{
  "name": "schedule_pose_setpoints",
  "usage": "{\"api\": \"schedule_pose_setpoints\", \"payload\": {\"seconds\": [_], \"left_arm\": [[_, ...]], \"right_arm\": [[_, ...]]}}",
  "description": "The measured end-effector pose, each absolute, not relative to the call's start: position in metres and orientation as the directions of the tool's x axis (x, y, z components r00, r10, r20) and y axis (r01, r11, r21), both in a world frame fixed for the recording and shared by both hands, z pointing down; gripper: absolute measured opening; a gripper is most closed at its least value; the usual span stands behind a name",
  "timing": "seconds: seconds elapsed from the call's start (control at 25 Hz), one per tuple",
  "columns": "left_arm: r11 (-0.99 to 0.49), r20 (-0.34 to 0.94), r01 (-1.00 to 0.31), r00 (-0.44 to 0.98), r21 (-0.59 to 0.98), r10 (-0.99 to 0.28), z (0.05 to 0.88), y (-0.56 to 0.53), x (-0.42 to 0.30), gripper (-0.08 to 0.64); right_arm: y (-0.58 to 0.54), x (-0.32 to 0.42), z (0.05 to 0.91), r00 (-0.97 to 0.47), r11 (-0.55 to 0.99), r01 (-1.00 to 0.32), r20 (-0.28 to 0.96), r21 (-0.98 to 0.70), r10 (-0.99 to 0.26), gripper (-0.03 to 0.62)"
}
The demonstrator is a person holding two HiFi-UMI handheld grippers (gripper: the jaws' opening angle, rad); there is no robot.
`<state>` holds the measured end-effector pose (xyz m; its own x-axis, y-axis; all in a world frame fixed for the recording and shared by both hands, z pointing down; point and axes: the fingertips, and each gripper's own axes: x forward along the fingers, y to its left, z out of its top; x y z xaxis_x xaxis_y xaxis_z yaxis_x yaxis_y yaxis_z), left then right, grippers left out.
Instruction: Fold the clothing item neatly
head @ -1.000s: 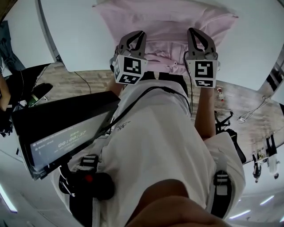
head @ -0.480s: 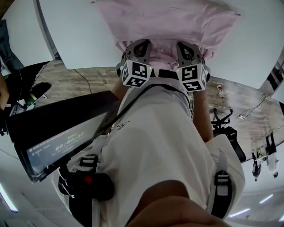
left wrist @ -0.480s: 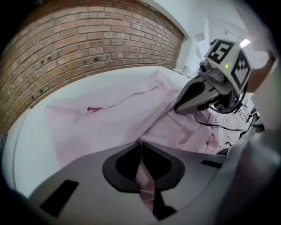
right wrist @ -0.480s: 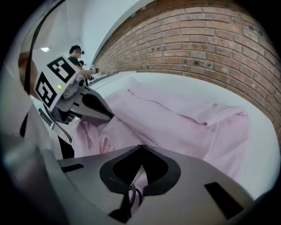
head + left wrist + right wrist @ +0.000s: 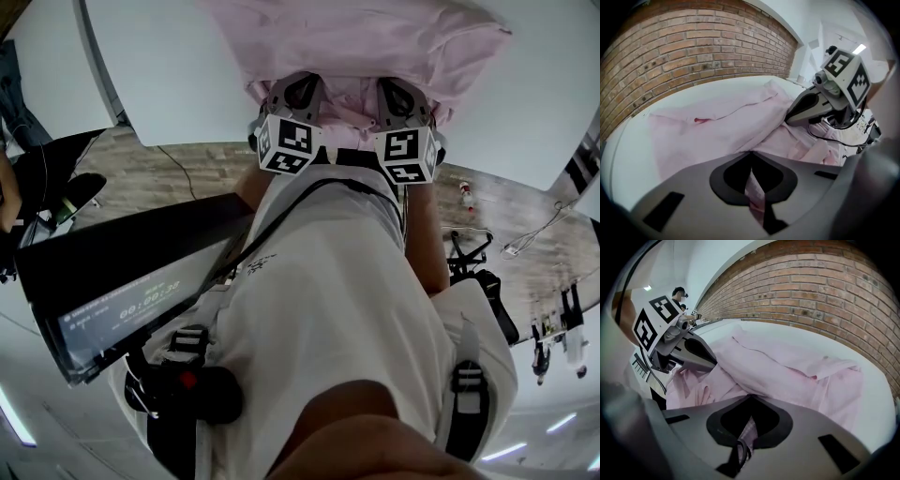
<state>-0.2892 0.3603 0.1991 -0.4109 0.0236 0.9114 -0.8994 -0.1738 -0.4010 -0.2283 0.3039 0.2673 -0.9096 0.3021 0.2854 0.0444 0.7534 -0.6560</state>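
Both claws are clamped on the near edge of the pink shirt (image 5: 356, 37): the left gripper (image 5: 751, 164) and the right gripper (image 5: 750, 408) sit side by side, each with a strip of cloth pinched between shut jaws, while the garment lies rumpled on the white table (image 5: 169, 84). A fold seems to be starting, and the next move likely calls for carrying both pinched points evenly over the shirt's body and laying them flat before release. Whether hem or collar is gripped I cannot tell, and the head view cuts off the shirt's far end.
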Motion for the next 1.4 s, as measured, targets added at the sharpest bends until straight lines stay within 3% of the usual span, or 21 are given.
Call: {"api": "schedule_pose_setpoints", "payload": {"seconds": [0.84,1.4], "left_arm": [[-0.207,0.887,-0.862,-0.449,-0.463,-0.11,0.208,0.249,-0.363,0.011],[-0.203,0.851,-0.827,-0.502,-0.525,-0.154,0.203,0.218,-0.378,0.009]], "right_arm": [[0.203,-0.294,0.275,-0.947,0.802,-0.095,0.301,-0.589,0.109,0.004],[0.171,-0.311,0.265,-0.959,0.828,-0.088,0.272,-0.553,0.079,0.004]]}}
